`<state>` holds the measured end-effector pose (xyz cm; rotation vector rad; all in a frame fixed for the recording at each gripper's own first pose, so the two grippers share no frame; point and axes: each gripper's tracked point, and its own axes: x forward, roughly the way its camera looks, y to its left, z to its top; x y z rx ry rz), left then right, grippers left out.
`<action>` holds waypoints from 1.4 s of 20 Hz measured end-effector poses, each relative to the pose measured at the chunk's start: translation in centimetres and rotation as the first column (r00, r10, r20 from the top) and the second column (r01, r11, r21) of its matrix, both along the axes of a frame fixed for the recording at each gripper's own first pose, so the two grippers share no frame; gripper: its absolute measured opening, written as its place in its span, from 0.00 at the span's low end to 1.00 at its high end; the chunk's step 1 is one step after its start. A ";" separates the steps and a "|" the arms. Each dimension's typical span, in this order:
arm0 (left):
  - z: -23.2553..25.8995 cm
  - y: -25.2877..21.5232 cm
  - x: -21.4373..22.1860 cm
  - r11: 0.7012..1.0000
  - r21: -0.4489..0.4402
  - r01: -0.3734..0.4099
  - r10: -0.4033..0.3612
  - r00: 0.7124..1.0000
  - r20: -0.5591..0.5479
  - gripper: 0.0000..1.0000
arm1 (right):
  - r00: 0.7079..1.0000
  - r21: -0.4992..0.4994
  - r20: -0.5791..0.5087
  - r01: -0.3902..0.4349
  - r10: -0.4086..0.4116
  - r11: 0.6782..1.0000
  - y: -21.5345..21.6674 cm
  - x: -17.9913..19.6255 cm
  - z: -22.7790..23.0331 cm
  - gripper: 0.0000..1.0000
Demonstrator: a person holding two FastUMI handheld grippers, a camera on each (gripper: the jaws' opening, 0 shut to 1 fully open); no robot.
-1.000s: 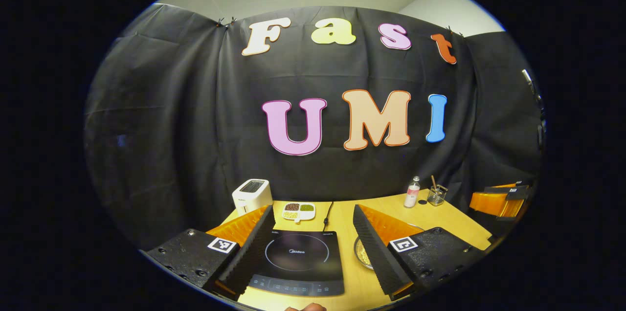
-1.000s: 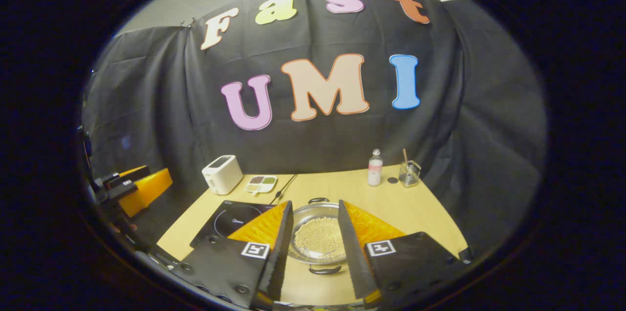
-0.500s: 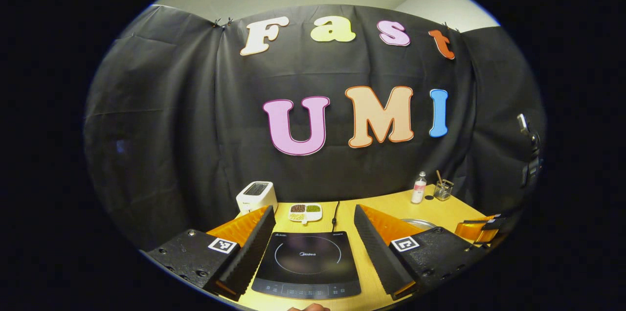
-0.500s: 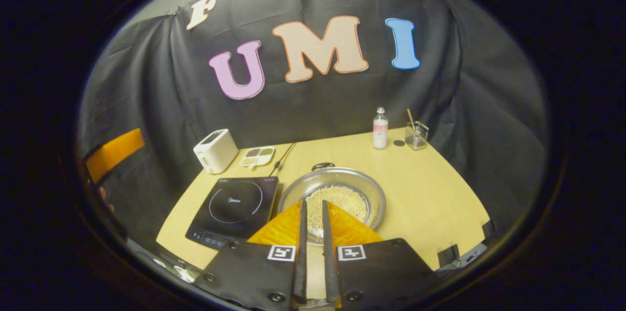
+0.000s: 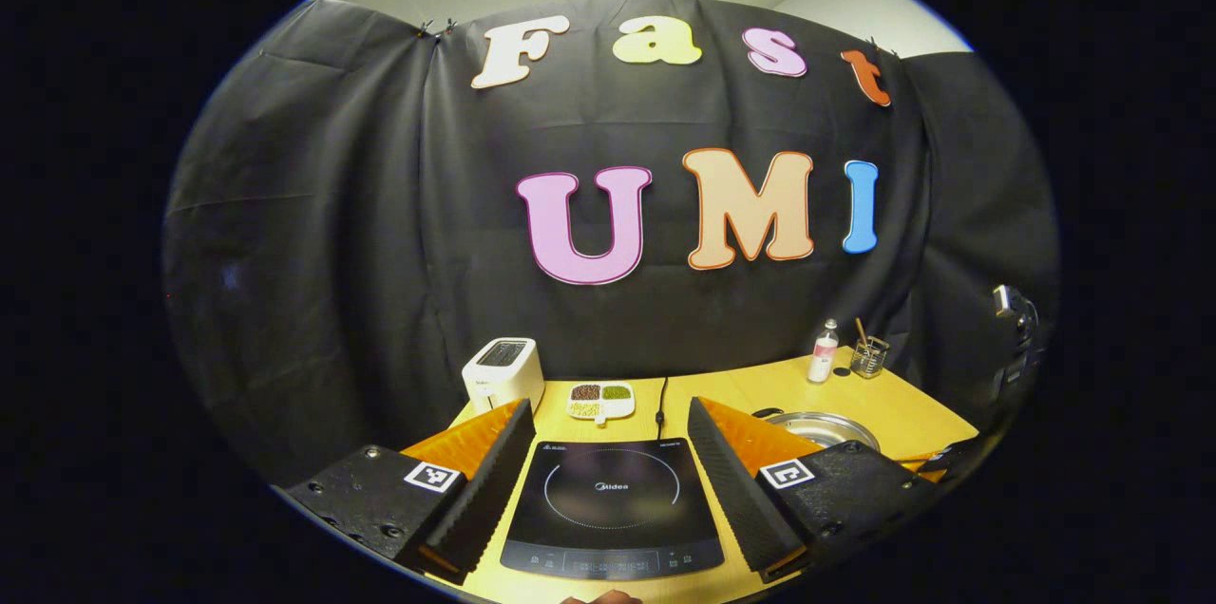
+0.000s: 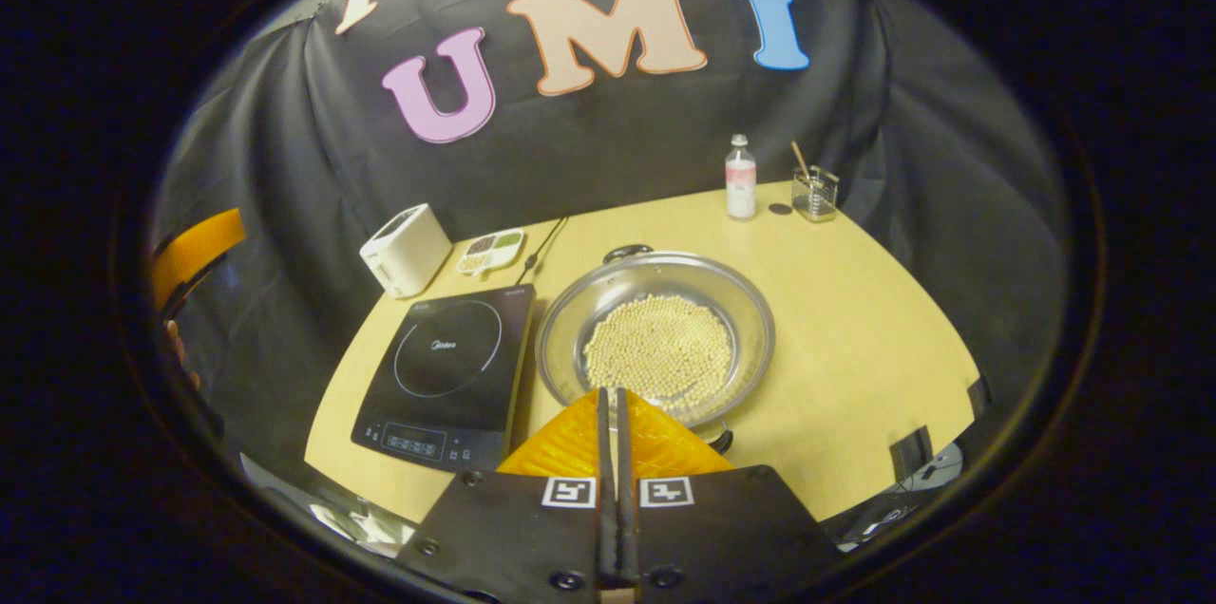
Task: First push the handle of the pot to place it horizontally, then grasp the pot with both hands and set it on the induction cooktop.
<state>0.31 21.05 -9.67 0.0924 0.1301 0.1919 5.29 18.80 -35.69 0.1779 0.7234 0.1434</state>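
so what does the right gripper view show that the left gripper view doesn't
Right gripper view: pale round beans inside the shallow steel pot, its black far handle and near handle, and the right gripper shut at the pot's near rim.
Left gripper view: the left gripper open, its fingers framing the black induction cooktop; the pot appears side-on, contents hidden.
Both: pot, cooktop, white toaster, divided white dish, small bottle, glass cup, wooden table.

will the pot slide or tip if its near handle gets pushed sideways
The pot looks like thin, shiny metal on a smooth table, so it probably spins or slides rather than tips. Its loose beans may shift.
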 end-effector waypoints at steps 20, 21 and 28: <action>-2.5 2.9 2.2 0.999 -0.034 -0.022 0.020 0.999 -0.051 0.99 | 0.916 0.146 -0.401 0.079 -0.014 0.986 3.0 -1.6 -12.2 0.03; -2.6 3.0 2.4 0.999 -0.032 -0.025 0.023 0.998 -0.056 0.99 | 0.912 0.140 -0.410 0.083 -0.018 0.987 2.9 -1.5 -12.5 0.03; -2.8 3.0 2.9 0.999 -0.032 -0.011 0.009 0.998 -0.059 1.00 | 0.899 0.080 -0.433 0.115 -0.069 0.990 1.4 -1.2 -13.8 0.03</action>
